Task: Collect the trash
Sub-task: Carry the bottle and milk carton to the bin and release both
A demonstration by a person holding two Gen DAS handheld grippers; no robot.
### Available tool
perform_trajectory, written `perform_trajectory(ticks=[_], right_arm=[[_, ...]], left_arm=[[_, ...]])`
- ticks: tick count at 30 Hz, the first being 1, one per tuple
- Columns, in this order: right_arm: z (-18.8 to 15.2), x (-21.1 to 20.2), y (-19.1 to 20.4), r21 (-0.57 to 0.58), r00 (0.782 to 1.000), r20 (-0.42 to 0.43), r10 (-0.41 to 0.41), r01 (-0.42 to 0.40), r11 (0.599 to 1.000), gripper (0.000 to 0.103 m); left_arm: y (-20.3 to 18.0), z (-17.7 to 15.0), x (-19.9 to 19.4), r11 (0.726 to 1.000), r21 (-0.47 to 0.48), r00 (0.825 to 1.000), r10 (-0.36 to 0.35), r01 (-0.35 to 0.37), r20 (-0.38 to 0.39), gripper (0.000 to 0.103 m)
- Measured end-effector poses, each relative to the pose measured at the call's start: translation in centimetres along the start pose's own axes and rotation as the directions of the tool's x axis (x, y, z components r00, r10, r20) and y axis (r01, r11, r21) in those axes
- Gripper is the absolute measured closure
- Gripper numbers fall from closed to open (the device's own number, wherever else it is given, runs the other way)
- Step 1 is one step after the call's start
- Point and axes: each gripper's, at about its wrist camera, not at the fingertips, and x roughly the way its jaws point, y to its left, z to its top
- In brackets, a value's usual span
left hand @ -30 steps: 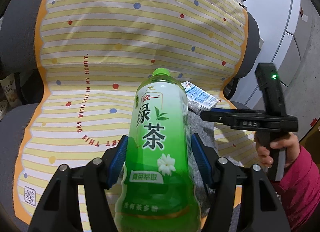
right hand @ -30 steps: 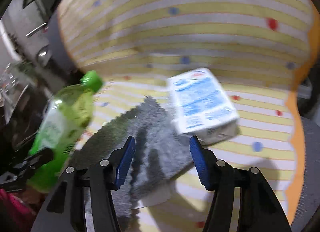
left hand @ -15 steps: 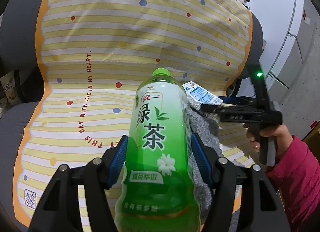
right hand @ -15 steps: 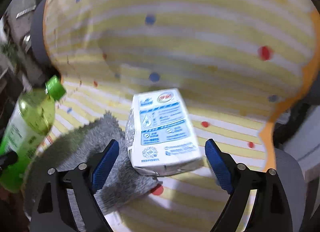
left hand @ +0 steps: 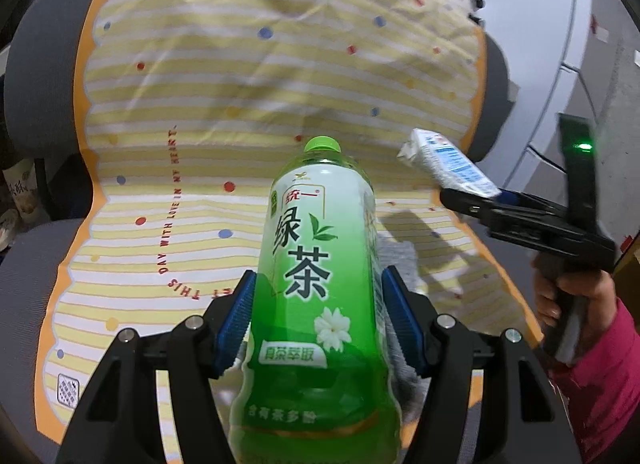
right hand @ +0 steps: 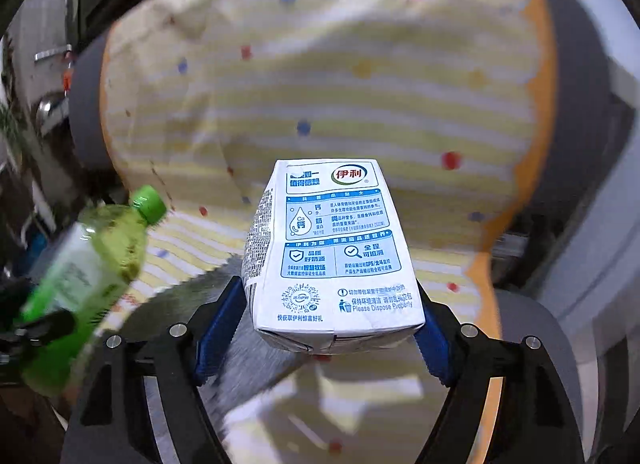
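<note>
My left gripper (left hand: pixel 316 320) is shut on a green tea bottle (left hand: pixel 316 288) with a green cap and holds it upright above a chair seat. The bottle also shows in the right wrist view (right hand: pixel 84 276) at the left. My right gripper (right hand: pixel 328 316) is shut on a white and blue milk carton (right hand: pixel 332 252) and holds it lifted off the seat. In the left wrist view the carton (left hand: pixel 448 164) and the right gripper (left hand: pixel 496 198) are at the right, above the seat.
A grey chair (left hand: pixel 36 76) is covered by a yellow striped dotted cloth (left hand: pixel 248 80). A grey fuzzy cloth (right hand: pixel 188 300) lies on the seat below the carton. White cabinets (left hand: pixel 560 36) stand at the right behind the chair.
My right gripper closed on the milk carton and lifted it off the grey cloth. My left gripper kept hold of the bottle and drew back a little.
</note>
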Motion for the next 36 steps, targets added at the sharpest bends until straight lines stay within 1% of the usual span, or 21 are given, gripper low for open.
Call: perform_trajectory(ticks=[3,5,9,13,14,17,20,24,25,27,29,31,33,34,36], right_arm=[[-1.9,-5.6,0.7,0.036,0.999,0.040,-0.037,0.035,0.999,0.025],[-3.5,-8.5,1.1,0.074,0.997,0.047,-0.059,0.056,0.996,0.025],[-7.5,-14.0,0.2,0.148,0.991,0.050,-0.126,0.118,0.982,0.025],[-12.4,-19.5,-0.5,0.216,0.975,0.037,-0.217,0.204,0.955,0.024],[-13.7,-20.8,-0.8,0.237,0.970,0.031,-0.241,0.227,0.945,0.024],[-16.1,-23.7,-1.9,0.277,0.953,0.023,-0.302,0.284,0.918,0.024],[-19.0,-27.1,-2.8,0.325,0.928,0.019,-0.372,0.346,0.880,0.024],[-22.8,-30.8,-3.8,0.388,0.895,0.001,-0.446,0.411,0.825,0.024],[-23.4,-31.3,-4.1,0.397,0.888,-0.006,-0.460,0.424,0.814,0.024],[-25.1,-32.3,-5.1,0.425,0.866,-0.029,-0.498,0.462,0.778,0.024],[-26.3,-32.6,-6.4,0.459,0.859,-0.050,-0.509,0.472,0.752,0.022],[-27.5,-32.4,-7.8,0.492,0.849,-0.085,-0.522,0.491,0.718,0.015],[-28.7,-31.9,-9.1,0.513,0.827,-0.131,-0.547,0.529,0.676,0.015],[-29.3,-31.8,-9.4,0.520,0.824,-0.148,-0.546,0.535,0.666,0.015],[-29.9,-31.6,-9.9,0.542,0.832,-0.157,-0.532,0.523,0.658,0.015]], left_arm=[[-2.1,-0.6,-1.6,0.999,0.031,1.000,-0.023,0.023,0.015,0.041],[-3.6,-1.1,-2.5,0.998,0.053,0.999,-0.047,0.046,0.021,0.041],[-7.5,-2.9,-4.0,0.988,0.115,0.994,-0.105,0.102,0.023,0.041],[-11.7,-4.7,-4.7,0.970,0.170,0.984,-0.180,0.176,0.011,0.041],[-12.6,-5.1,-4.9,0.964,0.182,0.980,-0.198,0.194,0.008,0.041],[-16.0,-6.6,-5.1,0.941,0.224,0.966,-0.257,0.253,-0.011,0.041],[-19.3,-8.4,-5.3,0.913,0.267,0.951,-0.306,0.307,-0.048,0.041],[-22.5,-10.2,-6.0,0.878,0.319,0.933,-0.350,0.356,-0.080,0.041],[-23.2,-10.5,-6.1,0.870,0.333,0.930,-0.357,0.364,-0.085,0.041],[-24.5,-11.0,-6.4,0.855,0.355,0.924,-0.370,0.378,-0.094,0.041],[-25.7,-11.3,-6.3,0.844,0.367,0.919,-0.381,0.392,-0.104,0.041],[-26.2,-11.4,-6.0,0.838,0.376,0.917,-0.384,0.397,-0.112,0.041],[-26.8,-11.5,-5.5,0.833,0.384,0.916,-0.381,0.399,-0.124,0.041],[-26.9,-11.6,-5.3,0.832,0.385,0.915,-0.381,0.400,-0.130,0.041],[-27.2,-12.0,-4.8,0.828,0.388,0.914,-0.377,0.404,-0.147,0.041]])
